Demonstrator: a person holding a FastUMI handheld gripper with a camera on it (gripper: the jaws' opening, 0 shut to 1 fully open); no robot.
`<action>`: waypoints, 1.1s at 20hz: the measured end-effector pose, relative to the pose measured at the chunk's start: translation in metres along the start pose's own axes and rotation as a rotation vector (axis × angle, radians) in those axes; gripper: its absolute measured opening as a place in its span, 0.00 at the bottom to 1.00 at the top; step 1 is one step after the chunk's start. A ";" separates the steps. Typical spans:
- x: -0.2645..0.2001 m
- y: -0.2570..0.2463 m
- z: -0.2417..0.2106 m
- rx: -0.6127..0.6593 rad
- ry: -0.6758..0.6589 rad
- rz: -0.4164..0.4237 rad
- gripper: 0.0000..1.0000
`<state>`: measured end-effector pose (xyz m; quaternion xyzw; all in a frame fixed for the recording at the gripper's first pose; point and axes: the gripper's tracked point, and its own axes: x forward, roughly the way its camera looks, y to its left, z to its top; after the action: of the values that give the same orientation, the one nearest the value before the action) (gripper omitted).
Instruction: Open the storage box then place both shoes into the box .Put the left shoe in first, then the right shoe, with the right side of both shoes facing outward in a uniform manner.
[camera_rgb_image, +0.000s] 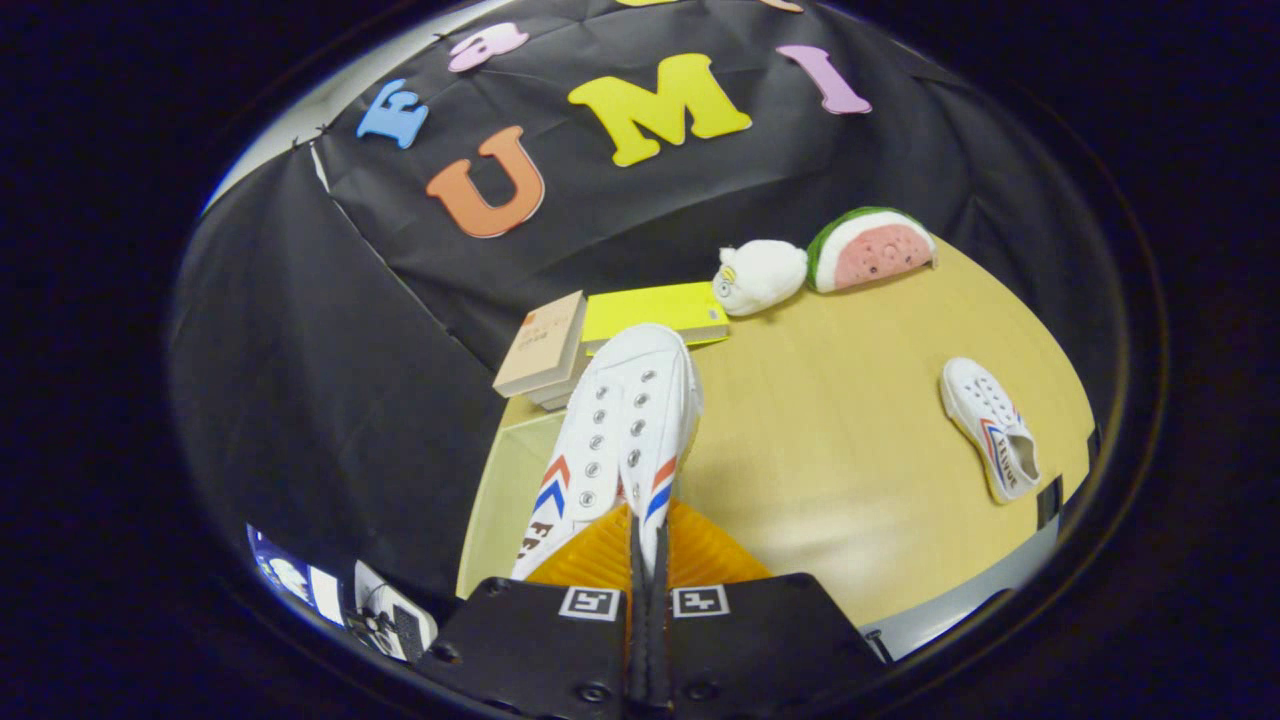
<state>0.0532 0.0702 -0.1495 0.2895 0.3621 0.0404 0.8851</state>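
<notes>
A white canvas shoe (625, 420) with red and blue stripes hangs in the air over the wooden table (840, 440), toe pointing away from me. My gripper (640, 535) is shut on the shoe at its heel end, both fingers pinching the upper. A second matching white shoe (990, 428) lies on its side on the table, far off to the right of the fingers.
Beyond the held shoe lie a tan book (545, 345) and a yellow book (655, 310) by the back wall. A white plush toy (760, 275) and a watermelon-slice plush (870, 248) sit further right at the table's back edge.
</notes>
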 end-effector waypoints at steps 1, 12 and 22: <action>0.006 0.021 -0.005 -0.002 0.011 0.002 0.05; 0.117 0.093 -0.081 0.006 0.193 -0.116 0.05; 0.153 0.092 -0.119 0.017 0.333 -0.144 0.12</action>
<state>0.0993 0.2466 -0.2616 0.2594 0.5238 0.0214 0.8111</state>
